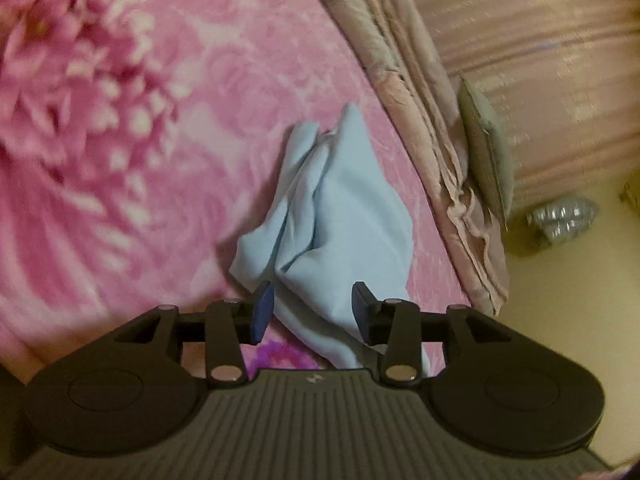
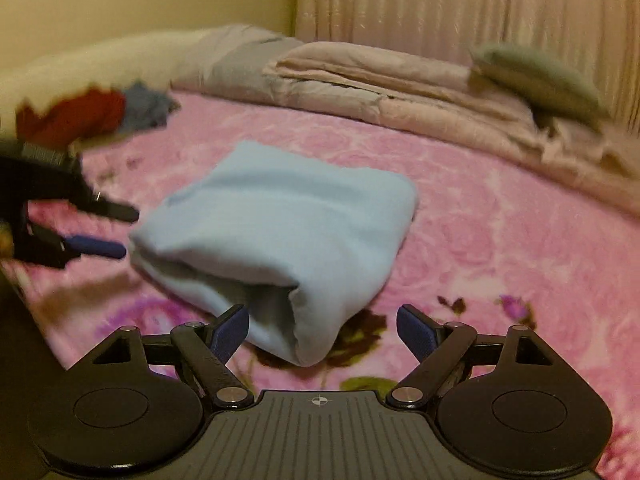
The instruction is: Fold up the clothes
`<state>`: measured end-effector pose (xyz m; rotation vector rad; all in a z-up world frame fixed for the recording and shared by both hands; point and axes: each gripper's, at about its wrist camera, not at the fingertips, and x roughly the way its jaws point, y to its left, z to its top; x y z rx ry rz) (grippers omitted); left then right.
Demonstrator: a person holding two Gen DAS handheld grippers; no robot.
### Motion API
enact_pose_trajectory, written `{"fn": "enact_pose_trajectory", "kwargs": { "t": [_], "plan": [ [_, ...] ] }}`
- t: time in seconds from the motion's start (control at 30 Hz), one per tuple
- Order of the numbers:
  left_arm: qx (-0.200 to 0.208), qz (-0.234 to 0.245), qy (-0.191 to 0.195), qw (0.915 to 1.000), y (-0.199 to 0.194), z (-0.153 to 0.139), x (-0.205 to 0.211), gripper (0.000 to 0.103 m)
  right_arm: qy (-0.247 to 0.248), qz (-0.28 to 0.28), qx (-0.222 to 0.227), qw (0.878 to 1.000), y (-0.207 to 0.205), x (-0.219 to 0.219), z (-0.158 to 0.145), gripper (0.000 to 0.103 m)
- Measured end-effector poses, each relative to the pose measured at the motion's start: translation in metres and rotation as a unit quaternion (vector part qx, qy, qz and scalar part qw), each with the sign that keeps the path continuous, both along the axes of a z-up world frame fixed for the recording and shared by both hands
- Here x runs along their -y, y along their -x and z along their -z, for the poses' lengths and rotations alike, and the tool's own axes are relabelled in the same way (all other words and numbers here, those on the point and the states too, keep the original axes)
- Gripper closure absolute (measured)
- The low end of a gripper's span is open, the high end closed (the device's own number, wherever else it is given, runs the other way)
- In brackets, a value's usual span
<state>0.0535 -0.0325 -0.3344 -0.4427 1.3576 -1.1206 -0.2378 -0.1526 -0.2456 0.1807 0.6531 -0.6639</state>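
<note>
A light blue garment (image 1: 332,216) lies bunched and folded on the pink floral blanket (image 1: 120,160). My left gripper (image 1: 313,310) is open just above the garment's near end, one finger on each side and neither pressing the cloth. In the right wrist view the same garment (image 2: 280,224) shows as a thick folded bundle. My right gripper (image 2: 324,322) is open, and the bundle's near corner sits between its blue pads. The left gripper (image 2: 120,230) appears at the left, open, with its tips beside the bundle's left edge.
A folded beige quilt (image 2: 380,88) and a grey-green pillow (image 2: 536,76) lie along the bed's far side, in front of a striped curtain (image 2: 460,4). Red and blue clothes (image 2: 100,112) are piled at the far left. Clear plastic bottles (image 1: 560,216) lie on the floor beside the bed.
</note>
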Motion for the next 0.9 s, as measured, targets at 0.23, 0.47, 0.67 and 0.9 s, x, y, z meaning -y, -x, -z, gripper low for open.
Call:
{"fn": "enact_pose_trajectory", "kwargs": {
  "t": [0.23,0.47,0.67,0.9],
  "plan": [
    [-0.029,-0.037,0.005,0.9989,-0.001,0.016,0.011,0.067,0.048,-0.014,-0.052,0.997,-0.032,-0.016,0.020,0.045],
    [-0.042,-0.041,0.023,0.9980,-0.003,0.008,0.006,0.068,0.051,-0.005,-0.048,0.997,-0.027,-0.012,0.024,0.052],
    [-0.042,-0.038,0.025,0.9981,-0.004,0.006,0.009,0.069,0.049,-0.002,-0.048,0.998,-0.027,-0.010,0.023,0.052],
    [0.017,-0.018,0.063,0.9977,-0.004,-0.006,0.005,0.094,0.068,-0.006,-0.061,0.996,-0.023,-0.008,0.022,0.085]
  ]
}}
